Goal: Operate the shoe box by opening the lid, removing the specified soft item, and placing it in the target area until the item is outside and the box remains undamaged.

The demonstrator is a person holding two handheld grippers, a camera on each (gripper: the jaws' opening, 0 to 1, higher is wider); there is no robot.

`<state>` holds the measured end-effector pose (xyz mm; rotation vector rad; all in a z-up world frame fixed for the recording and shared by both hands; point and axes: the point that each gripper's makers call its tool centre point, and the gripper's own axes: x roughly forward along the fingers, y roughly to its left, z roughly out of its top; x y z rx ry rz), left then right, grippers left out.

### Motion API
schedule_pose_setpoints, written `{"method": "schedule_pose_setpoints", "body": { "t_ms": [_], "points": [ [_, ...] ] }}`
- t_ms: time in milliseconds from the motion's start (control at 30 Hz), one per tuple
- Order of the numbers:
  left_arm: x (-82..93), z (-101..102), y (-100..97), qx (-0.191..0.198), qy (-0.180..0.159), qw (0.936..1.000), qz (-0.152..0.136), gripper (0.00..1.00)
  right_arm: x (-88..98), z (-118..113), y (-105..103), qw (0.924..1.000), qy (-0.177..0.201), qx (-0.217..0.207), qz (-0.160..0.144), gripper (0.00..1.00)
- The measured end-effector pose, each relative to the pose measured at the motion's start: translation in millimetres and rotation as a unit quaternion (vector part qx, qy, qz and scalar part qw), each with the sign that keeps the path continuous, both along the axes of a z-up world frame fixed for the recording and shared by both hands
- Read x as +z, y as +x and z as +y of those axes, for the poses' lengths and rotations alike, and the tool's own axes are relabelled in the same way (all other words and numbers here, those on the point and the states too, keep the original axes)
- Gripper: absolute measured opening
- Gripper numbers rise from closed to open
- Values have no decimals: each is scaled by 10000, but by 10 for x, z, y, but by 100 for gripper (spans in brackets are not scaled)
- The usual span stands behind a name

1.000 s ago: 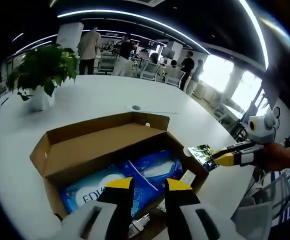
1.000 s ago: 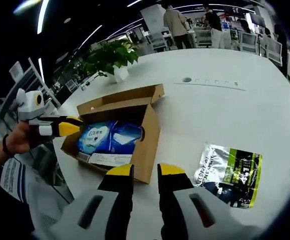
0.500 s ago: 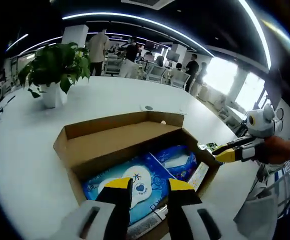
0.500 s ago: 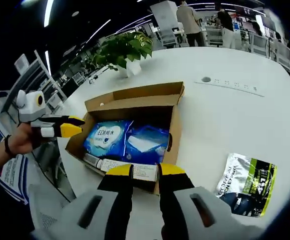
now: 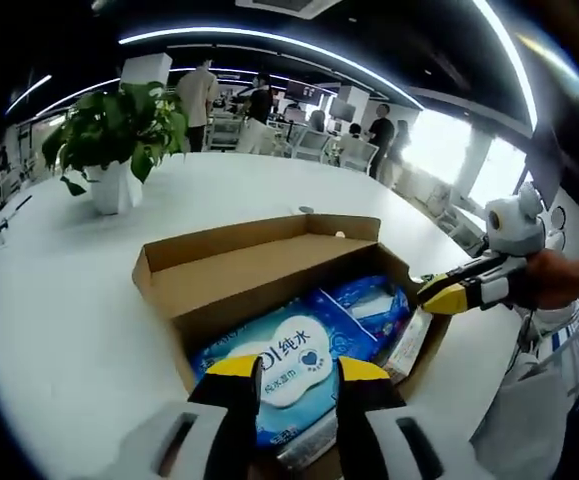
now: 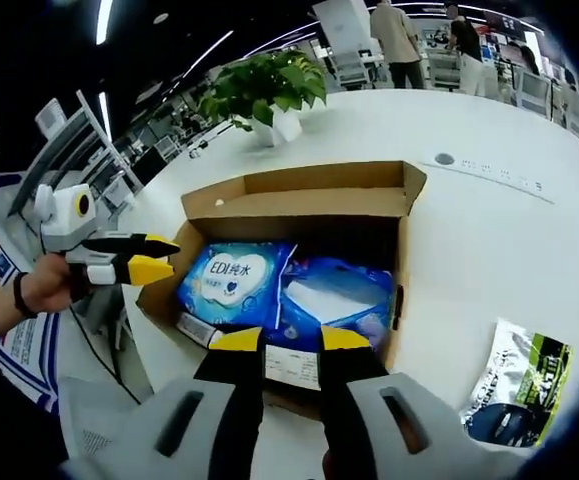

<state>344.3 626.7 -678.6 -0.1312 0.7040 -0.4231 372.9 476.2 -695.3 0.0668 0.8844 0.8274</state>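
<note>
Cardboard shoe box (image 6: 299,215) lid open | blue wipes pack (image 6: 231,283) inside, just ahead of your right claw (image 6: 291,341) | both your claws slightly apart, empty, left claw (image 5: 299,368) over pack.

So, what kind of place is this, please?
Probably an open-plan office: a big white table holding a potted plant, with office chairs and standing people behind it under long ceiling light strips.

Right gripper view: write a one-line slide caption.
Right tongs hover over the open shoe box holding blue wipes packs, a foil pouch beside it.
</note>
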Motion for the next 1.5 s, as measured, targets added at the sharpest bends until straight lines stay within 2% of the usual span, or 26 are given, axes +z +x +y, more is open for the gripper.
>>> {"method": "schedule_pose_setpoints", "body": {
  "t_ms": [500, 767, 1133, 1267, 1433, 1500],
  "points": [
    [-144, 189, -31, -262, 402, 9988, 25, 31, -161, 458, 70, 9996, -69, 245, 114, 20],
    [-202, 146, -13, -510, 673, 9964, -55, 30, -288, 561, 146, 9993, -186, 273, 185, 23],
    [-212, 133, 14, -505, 588, 9969, -99, 30, -434, 703, 195, 9983, -314, 391, 283, 23],
    [-212, 134, 25, -498, 572, 9971, -108, 30, -456, 714, 221, 9980, -369, 410, 292, 19],
    [-227, 109, 30, -520, 596, 9968, -130, 30, -449, 652, 273, 9981, -447, 392, 165, 3],
    [-236, 99, 32, -531, 602, 9967, -133, 31, -441, 659, 269, 9983, -397, 370, 215, 3]
  ]
}}
